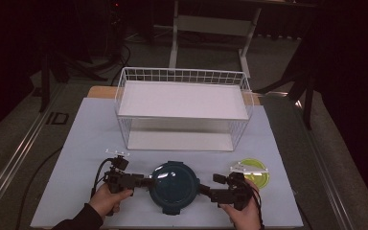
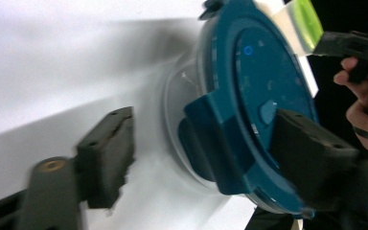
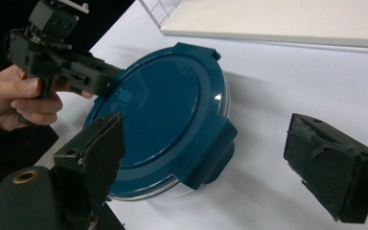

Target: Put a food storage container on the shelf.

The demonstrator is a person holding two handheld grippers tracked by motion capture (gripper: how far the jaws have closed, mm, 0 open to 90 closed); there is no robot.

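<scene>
Flanking the blue-lidded container (image 1: 174,187), both grippers' fingers stand apart.

Between the black left gripper (image 1: 146,181) and black right gripper (image 1: 202,188) sits a clear container (image 1: 174,187) with a dark teal lid. Beyond the right gripper lies a yellow-green disc (image 1: 255,173). Farther off, a white wire basket (image 1: 184,109) stands on the pale table (image 1: 86,139).

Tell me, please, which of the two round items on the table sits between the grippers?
The dark blue lidded container, flanked by both grippers; the yellow-green round item lies apart, right of it.
</scene>
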